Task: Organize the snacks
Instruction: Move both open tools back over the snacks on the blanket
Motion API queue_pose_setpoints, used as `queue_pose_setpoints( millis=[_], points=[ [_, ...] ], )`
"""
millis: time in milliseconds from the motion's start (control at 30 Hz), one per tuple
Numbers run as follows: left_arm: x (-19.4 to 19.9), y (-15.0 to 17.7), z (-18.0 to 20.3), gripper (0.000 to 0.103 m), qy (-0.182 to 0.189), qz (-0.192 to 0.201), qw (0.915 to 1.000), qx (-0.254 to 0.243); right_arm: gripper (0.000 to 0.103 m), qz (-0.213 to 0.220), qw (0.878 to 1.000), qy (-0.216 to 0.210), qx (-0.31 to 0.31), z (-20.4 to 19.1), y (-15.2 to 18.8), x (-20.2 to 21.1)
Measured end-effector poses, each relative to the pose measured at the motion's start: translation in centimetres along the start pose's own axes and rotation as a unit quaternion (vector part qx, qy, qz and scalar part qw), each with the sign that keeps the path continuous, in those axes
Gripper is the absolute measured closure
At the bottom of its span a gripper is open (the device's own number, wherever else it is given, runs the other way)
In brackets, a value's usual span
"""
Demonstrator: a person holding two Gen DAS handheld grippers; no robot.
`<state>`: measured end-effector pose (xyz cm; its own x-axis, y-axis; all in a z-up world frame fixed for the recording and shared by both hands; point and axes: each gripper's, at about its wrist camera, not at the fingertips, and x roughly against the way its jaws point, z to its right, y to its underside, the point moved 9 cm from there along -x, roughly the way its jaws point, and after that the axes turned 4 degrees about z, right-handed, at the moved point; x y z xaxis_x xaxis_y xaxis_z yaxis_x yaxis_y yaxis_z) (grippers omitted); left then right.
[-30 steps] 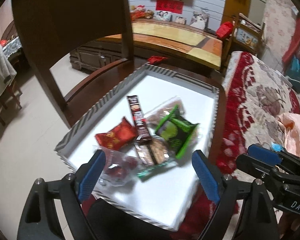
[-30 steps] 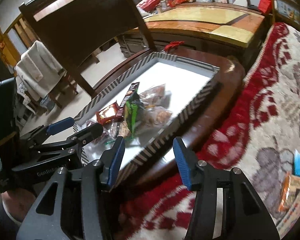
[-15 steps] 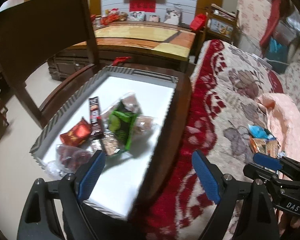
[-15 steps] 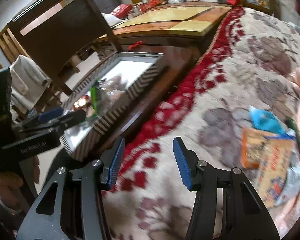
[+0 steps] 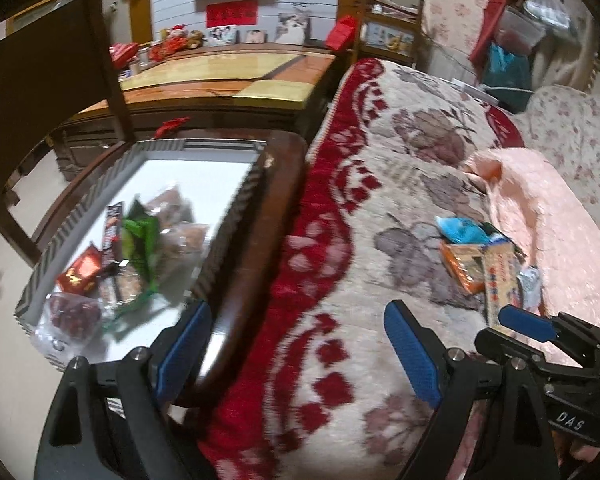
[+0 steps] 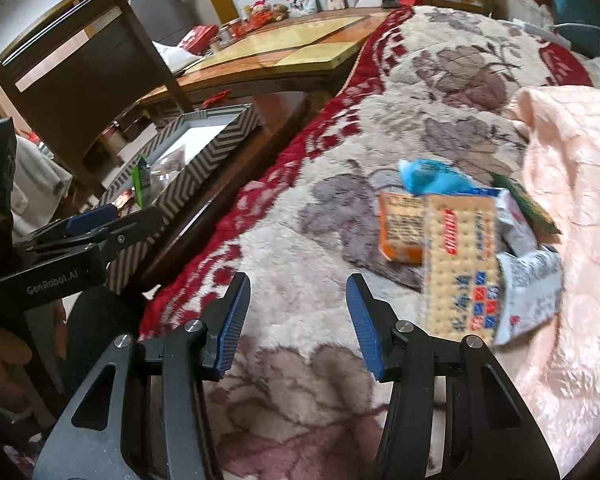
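Blue pads on both tools stand wide apart with nothing between them. The left tool hangs over the seam where the dark wooden desk meets the bed, and the right tool hangs over the floral blanket covering the bed.

On the desk sits a white tray with a zigzag-striped rim. Snacks are bunched toward its near left corner: a red packet, a dark stick-shaped bar, a green packet and a clear bag of dark red fruit. Motion blur smears the clear wrappers under the green one, so their contents are hard to make out. From the right wrist view the tray's wall hides nearly all of this; only the green packet's top pokes above it.

More snacks lie in a loose heap on the bed, close to the pink quilt's edge: a long cracker pack on top, an orange packet partly under it, a blue wrapper behind, and a white-and-grey pouch whose print is too blurred to read. A green sliver is mostly covered.
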<state>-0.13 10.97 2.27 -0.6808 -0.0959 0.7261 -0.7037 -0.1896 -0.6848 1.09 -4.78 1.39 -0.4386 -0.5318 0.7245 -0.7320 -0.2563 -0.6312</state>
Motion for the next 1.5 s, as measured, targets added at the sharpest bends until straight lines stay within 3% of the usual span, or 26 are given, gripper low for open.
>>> queue_pose_setpoints(
  millis=[400,567,867,1033,1500],
  points=[
    [0.0,0.9,6.6,0.008,0.037,0.009,0.9980,-0.049,0.053,0.015,0.999,0.027,-0.020,3.2,1.6,2.3],
    [-0.2,1.2,8.1,0.007,0.034,0.026,0.9968,-0.068,0.053,0.042,0.998,0.039,-0.026,4.7,2.1,3.5],
    [-0.8,2.0,7.7,0.007,0.035,0.059,0.9951,-0.071,0.053,0.097,0.994,0.045,-0.007,5.9,2.9,5.2],
    [-0.6,1.8,7.1,0.006,0.035,0.095,0.9915,-0.081,0.053,0.107,0.993,0.045,-0.006,6.2,2.8,5.1],
    [-2.7,3.2,5.2,0.006,0.031,0.055,0.9965,-0.056,0.051,0.103,0.993,0.052,-0.013,6.8,3.2,4.4]
  ],
)
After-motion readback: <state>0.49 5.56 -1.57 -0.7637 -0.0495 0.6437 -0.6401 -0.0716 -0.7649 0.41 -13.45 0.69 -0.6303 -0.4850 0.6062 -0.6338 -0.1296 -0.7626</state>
